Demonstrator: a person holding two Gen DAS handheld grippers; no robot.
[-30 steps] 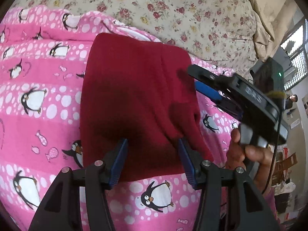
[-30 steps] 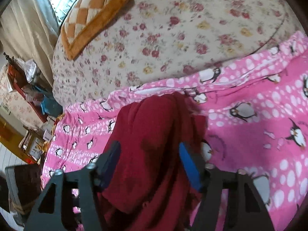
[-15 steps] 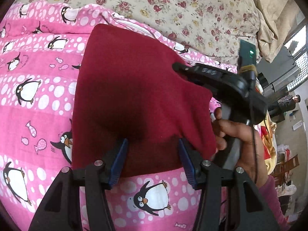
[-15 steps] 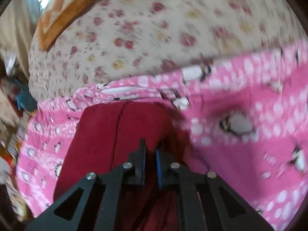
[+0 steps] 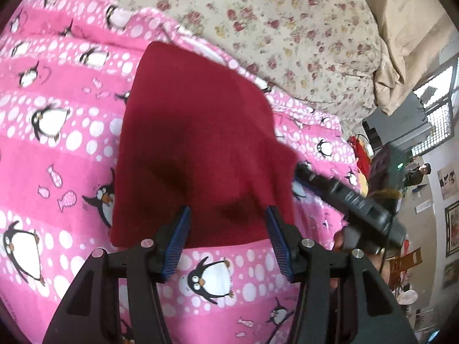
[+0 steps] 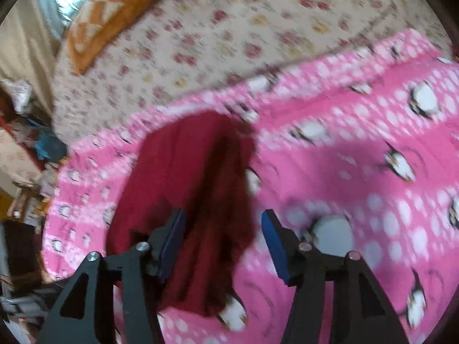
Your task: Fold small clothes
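A dark red small garment [image 5: 195, 143] lies folded on a pink penguin-print blanket [image 5: 57, 149]. My left gripper [image 5: 228, 229] is open, its blue pads just over the garment's near edge, holding nothing. In the right wrist view the same red garment [image 6: 186, 189] lies left of centre, and my right gripper [image 6: 222, 229] is open above its near end, holding nothing. The right gripper's black body [image 5: 352, 200] shows at the garment's right edge in the left wrist view, held by a hand. The right wrist view is motion-blurred.
A floral bedspread [image 5: 287, 23] lies beyond the blanket. An orange checked cushion [image 6: 114, 8] sits at the far left of the bed. A beige curtain [image 5: 407, 43] and room clutter [image 6: 25, 149] lie past the bed's edge.
My right gripper, shut on the red garment's fold half a second ago, has opened and let go, drawing back to the garment's right edge. The left gripper stayed open.
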